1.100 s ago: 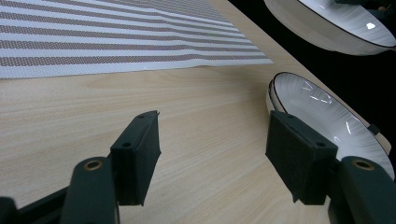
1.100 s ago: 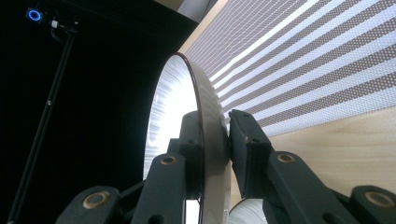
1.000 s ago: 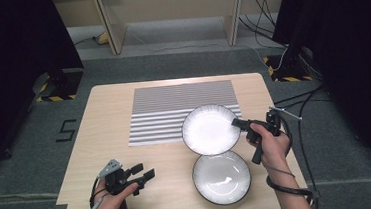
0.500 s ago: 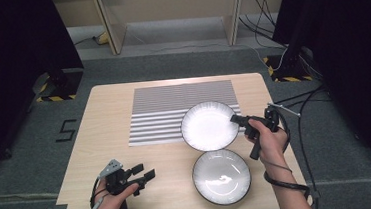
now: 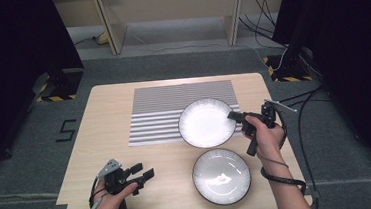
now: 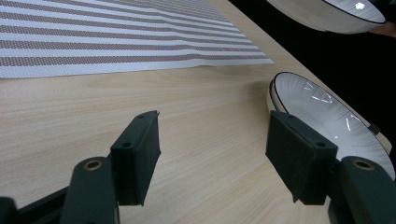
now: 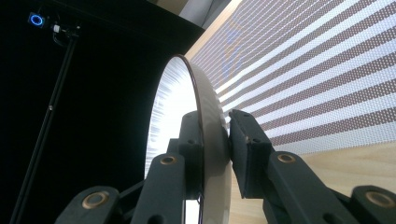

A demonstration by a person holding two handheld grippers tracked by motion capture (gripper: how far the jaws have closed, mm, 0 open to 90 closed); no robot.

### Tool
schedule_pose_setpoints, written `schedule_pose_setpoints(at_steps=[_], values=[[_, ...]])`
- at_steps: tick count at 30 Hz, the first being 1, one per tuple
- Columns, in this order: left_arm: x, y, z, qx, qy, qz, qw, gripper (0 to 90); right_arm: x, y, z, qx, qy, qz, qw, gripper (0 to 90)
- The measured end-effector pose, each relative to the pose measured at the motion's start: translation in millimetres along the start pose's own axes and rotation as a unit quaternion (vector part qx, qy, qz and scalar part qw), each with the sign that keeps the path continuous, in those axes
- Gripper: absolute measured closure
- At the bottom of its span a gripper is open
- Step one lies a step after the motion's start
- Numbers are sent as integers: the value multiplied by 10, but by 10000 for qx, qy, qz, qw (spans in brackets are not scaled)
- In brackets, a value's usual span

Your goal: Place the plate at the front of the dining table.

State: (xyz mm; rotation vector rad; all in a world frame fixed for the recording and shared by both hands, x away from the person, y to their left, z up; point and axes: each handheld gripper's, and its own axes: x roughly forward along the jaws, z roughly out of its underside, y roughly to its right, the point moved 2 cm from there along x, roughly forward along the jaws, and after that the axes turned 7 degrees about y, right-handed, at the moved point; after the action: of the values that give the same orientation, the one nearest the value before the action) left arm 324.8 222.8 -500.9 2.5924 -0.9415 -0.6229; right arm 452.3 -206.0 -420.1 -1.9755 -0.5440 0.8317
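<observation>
A white bowl (image 5: 206,123) with a thin dark rim hangs above the near right corner of the striped mat (image 5: 164,111). My right gripper (image 5: 232,116) is shut on its right rim. In the right gripper view the bowl (image 7: 187,102) stands edge-on, with the right gripper (image 7: 215,135) holding one jaw inside the rim and one outside. A second, matching bowl (image 5: 221,176) rests on the table near the front edge, below the held one. My left gripper (image 5: 143,172) lies at the front left, open with nothing between its jaws. The left gripper (image 6: 215,154) points toward the resting bowl (image 6: 322,116).
The wooden table (image 5: 111,140) has bare wood left of the mat and around the left hand. Cables trail off the right edge. Dark curtains and stands flank the table, and the held bowl (image 6: 327,11) shows at the top of the left gripper view.
The right hand has shifted slightly away from the front edge, carrying the bowl a little left and farther over the mat. The left gripper has stayed put.
</observation>
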Motion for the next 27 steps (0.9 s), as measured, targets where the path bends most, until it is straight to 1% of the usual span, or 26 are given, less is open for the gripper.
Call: schedule_pose_setpoints(at_steps=[7, 10, 12, 16, 20, 27], values=[[-2, -4, -6, 0, 3, 2, 10000, 345, 45, -17, -21, -17, -1, 14, 10000, 752], [-3, -7, -7, -2, 5, 5, 10000, 346, 63, -28, -29, 26, -6, 16, 10000, 750], [-4, -10, -7, -10, 11, -1, 10000, 346, 79, -25, -31, -26, -3, 25, 10000, 750], [-8, -13, -8, -11, 8, -16, 10000, 346, 100, -42, -40, 27, -11, 14, 10000, 750], [-8, -17, -9, -17, 12, -16, 10000, 346, 124, -53, -52, -11, 4, 25, 10000, 750], [-8, -23, -11, -16, 13, -8, 10000, 346, 159, -72, -70, 19, 12, 12, 10000, 750]])
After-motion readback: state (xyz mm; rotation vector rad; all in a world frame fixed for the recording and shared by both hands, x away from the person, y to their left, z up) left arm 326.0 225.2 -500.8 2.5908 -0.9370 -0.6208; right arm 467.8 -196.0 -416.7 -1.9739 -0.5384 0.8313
